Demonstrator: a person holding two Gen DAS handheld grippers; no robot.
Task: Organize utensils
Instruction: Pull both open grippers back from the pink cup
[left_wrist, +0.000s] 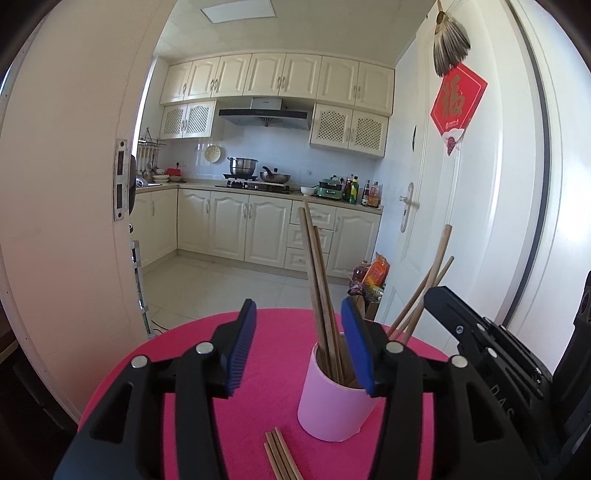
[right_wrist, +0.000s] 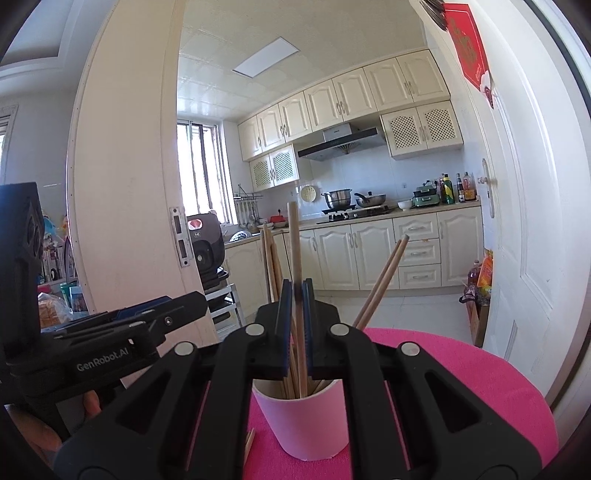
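A pink cup (left_wrist: 334, 404) stands on the round pink table (left_wrist: 258, 413) and holds several wooden chopsticks (left_wrist: 319, 280). My left gripper (left_wrist: 301, 349) is open and empty, with its right finger over the cup's rim. A few loose chopsticks (left_wrist: 279, 458) lie on the table in front of the cup. In the right wrist view my right gripper (right_wrist: 295, 325) is shut on one upright chopstick (right_wrist: 294, 240) whose lower end is inside the cup (right_wrist: 303, 421). Two more chopsticks (right_wrist: 382, 280) lean out to the right.
The table's far edge drops to a tiled kitchen floor (left_wrist: 229, 284). An open white door (left_wrist: 480, 221) stands close on the right, a door edge (left_wrist: 74, 221) on the left. Bags (left_wrist: 371, 280) sit on the floor by the door. The left gripper body (right_wrist: 92, 350) shows at left.
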